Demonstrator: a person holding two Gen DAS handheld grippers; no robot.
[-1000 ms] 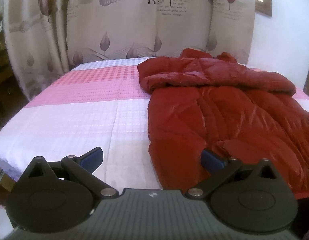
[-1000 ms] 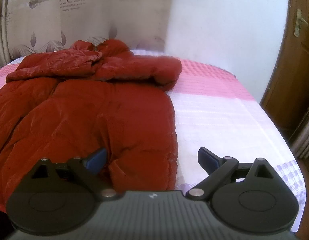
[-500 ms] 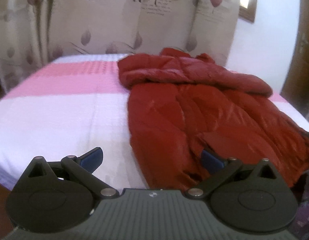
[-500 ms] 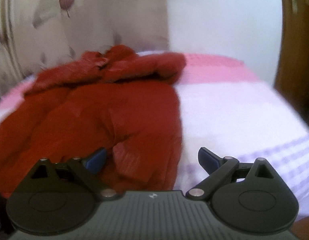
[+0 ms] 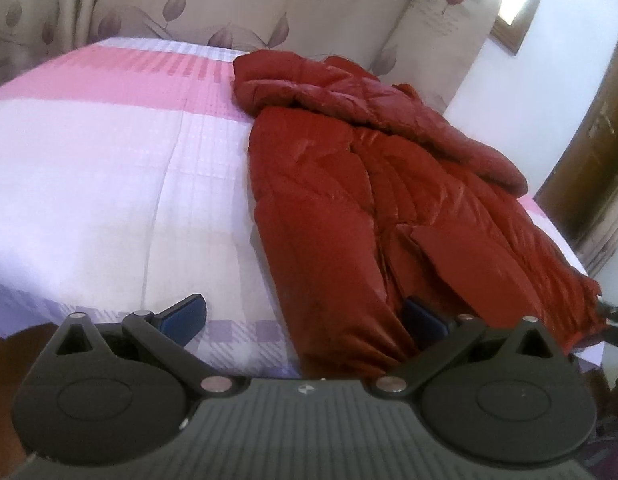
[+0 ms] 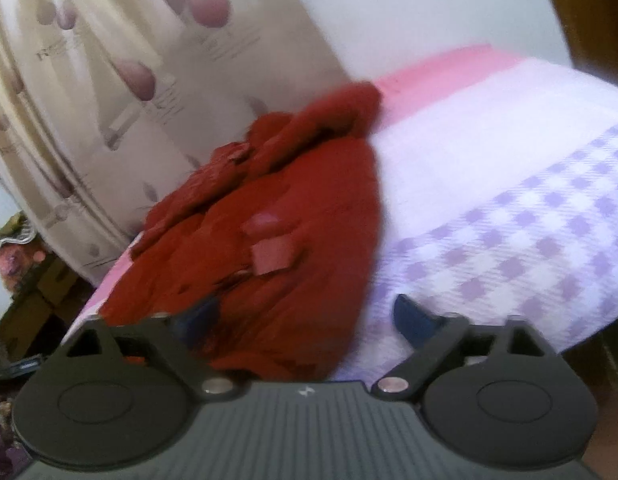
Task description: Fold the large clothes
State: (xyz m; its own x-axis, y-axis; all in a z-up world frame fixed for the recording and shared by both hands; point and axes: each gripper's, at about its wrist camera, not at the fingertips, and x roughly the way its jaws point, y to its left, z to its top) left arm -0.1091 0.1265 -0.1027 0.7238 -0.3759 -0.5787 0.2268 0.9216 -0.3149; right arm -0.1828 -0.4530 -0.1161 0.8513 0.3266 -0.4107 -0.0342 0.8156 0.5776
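A red puffer jacket (image 5: 349, 200) lies spread on the bed (image 5: 109, 160), hood toward the curtain and hem at the near edge. My left gripper (image 5: 305, 318) stands open at the hem's left corner. Its right fingertip (image 5: 423, 322) rests against the fabric and its left one is over the sheet. In the right wrist view the jacket (image 6: 289, 200) looks tilted and blurred. My right gripper (image 6: 307, 320) straddles the hem's right corner and its jaws are closing. Its left fingertip (image 6: 201, 318) is at the red fabric. Its right one hangs over the checked sheet, clear of the jacket.
A pink, white and lilac checked sheet (image 6: 509, 208) covers the bed. A beige leaf-print curtain (image 5: 229, 0) hangs behind it. A wooden door (image 5: 601, 140) stands to the right. Boxes and clutter (image 6: 25, 280) sit on the floor at the left.
Both grippers have dropped toward the jacket's near hem. The right wrist view has rolled, so the bed now slants. The right jaws stand narrower than before. The left jaws are unchanged.
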